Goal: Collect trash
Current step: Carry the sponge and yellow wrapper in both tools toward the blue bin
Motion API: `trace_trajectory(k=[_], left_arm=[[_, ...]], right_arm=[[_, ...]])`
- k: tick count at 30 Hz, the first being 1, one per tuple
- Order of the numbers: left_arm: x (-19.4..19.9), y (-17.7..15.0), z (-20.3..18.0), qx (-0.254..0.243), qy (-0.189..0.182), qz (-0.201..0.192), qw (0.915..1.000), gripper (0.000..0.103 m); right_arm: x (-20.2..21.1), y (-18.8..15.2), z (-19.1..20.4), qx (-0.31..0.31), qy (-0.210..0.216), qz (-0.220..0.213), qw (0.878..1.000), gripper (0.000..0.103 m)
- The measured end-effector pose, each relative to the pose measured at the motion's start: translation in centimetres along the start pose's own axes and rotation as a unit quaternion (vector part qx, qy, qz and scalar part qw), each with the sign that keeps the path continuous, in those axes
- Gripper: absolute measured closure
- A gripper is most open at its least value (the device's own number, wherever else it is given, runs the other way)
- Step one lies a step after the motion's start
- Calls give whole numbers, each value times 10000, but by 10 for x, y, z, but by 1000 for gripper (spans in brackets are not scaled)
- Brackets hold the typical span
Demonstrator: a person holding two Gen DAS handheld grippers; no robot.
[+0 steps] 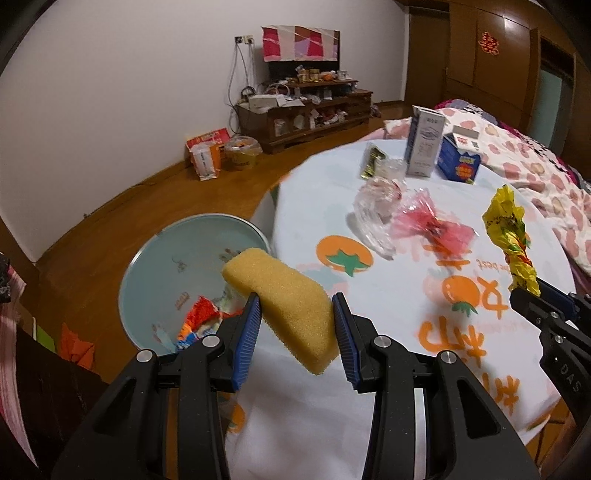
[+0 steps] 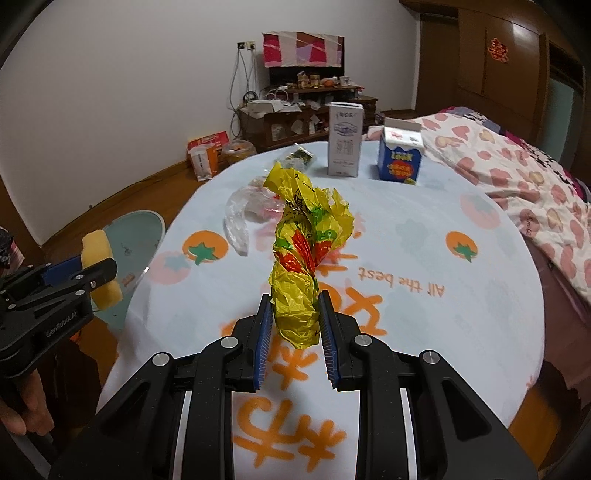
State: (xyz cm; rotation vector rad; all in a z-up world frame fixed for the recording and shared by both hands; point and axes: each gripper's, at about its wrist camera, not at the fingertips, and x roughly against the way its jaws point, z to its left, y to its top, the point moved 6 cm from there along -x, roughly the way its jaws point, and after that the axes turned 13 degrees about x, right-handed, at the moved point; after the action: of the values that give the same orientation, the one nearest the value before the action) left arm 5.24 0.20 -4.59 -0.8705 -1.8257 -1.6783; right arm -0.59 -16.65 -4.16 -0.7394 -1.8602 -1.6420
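Round table (image 2: 424, 236): two cartons (upright) (image 2: 345, 140), two clear wrappers (image 1: 373, 210).

1. tablecloth (image 2: 424, 236) has "All the best" in orange, upside down from here, plus big orange characters I can't read
2. left gripper (image 2: 96, 265) body says "GenRobot.AI"
3. right gripper (image 1: 537, 295) body shows "DAS"
4. blue carton (image 2: 400, 159): yellow lettering, too blurry

Light: I see dim, warm indoor light, source not in view | Glare: bright sheen on wardrobe doors (image 1: 506, 33) | Shadows: soft, faint on tablecloth (image 2: 424, 258) | Blur: slight motion smear at table edge, far shelf (image 1: 306, 107) soft | Distortion: strong fisheye bending, black corners.
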Motion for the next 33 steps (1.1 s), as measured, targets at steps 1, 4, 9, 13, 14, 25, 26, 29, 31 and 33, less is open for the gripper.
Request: trace_trajectory(k=[1,4,9,13,14,25,26,29,31,33], left_arm=[[0,-3,-1,22,-54,42,10000,63],[1,-9,-4,6,-140,106,9998,63],[7,-18,-15,-75,-310,131,9994,63],[14,-23,-23,-167,-401,98,9990,63],[15,-24,-26,-205,-419,95,9989,63],[24,-30,-25,-311,-472,115,9983,63],[24,-31,-24,-326,-465,116,9983,63],[23,-31,-22,-355,-466,140,9982,63],[20,-31,-21,-337,-507,177,9980,63],[17,-30,-19,-292,-507,202,9981,63]], right_arm=[[1,-2,-2,-25,-34,14,10000,77],[6,-11,-12,-91,-206,67,9997,77],[17,-28,-25,-250,-376,154,9989,77],[26,-34,-26,-216,-443,128,9987,77],[27,-35,-26,-221,-457,121,9986,77],[35,-34,-13,-115,-204,71,9997,77],[35,-33,-11,-93,-181,64,9998,77],[34,-31,-5,-41,-132,48,9999,77],[31,-30,-3,-60,-108,74,9999,77],[27,-30,-2,-77,-73,111,9999,77]])
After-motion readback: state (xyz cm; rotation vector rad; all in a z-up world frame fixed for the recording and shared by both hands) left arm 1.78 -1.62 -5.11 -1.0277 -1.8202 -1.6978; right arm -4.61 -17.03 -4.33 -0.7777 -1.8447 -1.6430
